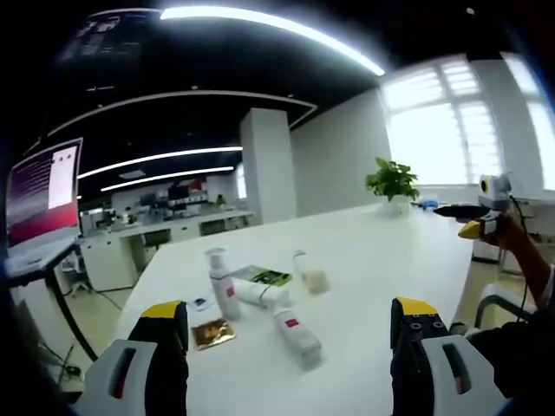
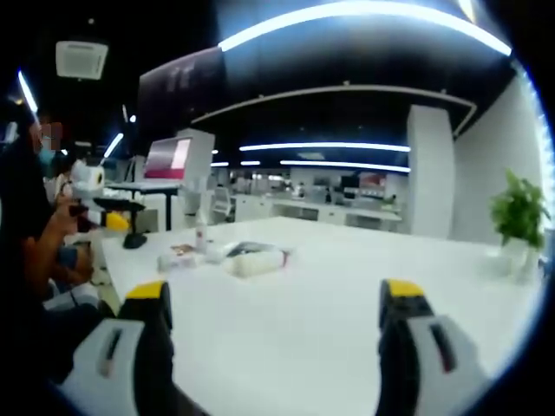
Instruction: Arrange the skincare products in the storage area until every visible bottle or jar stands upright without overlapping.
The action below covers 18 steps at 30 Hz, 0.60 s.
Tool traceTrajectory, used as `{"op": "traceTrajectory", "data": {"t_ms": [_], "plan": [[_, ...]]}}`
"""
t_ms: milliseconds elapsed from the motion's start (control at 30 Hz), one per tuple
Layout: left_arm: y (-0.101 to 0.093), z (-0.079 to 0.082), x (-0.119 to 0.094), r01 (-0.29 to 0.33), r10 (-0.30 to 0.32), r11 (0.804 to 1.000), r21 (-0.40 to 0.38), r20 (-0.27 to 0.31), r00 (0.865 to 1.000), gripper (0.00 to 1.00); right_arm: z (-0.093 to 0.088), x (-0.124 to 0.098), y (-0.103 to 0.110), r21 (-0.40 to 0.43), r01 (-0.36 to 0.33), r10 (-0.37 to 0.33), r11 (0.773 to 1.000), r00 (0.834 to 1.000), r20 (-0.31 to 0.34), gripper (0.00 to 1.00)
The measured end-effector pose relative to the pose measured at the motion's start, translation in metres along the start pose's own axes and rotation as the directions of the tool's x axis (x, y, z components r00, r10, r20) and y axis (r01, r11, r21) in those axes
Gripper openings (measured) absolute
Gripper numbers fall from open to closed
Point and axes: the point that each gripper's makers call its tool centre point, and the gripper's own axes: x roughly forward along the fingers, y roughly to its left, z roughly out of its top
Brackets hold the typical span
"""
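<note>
Both the left tool [image 1: 289,334] and right tool [image 2: 276,316] gape wide, empty, above the white worktop [image 1: 381,260]; white plastic skincare bottles [image 1: 260,295] lie toppled beside one upright white bottle [image 1: 223,282]

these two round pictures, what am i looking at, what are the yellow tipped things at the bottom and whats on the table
Each picture comes from a fisheye camera riding on a hand-held gripper; a person carries one in each hand. The yellow-tipped prongs are that gripper's own two jaws. In the left gripper view, the left gripper is open and holds nothing; the right gripper appears at the right edge. In the right gripper view, the right gripper is also open and empty. On the long white table sits a cluster of skincare items: one white bottle standing upright, two white tubes lying down, a pale jar, a small gold packet. A green potted plant stands farther back.
</note>
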Motion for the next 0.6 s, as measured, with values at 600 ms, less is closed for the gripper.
{"op": "traceTrajectory", "data": {"t_ms": [600], "plan": [[-0.0006,-0.002,0.001,0.003,-0.003,1.0,0.001,-0.006,1.0,0.99,-0.0018,0.0026,0.0057,0.003,-0.013,0.013,1.0,1.0,-0.008,1.0]]}}
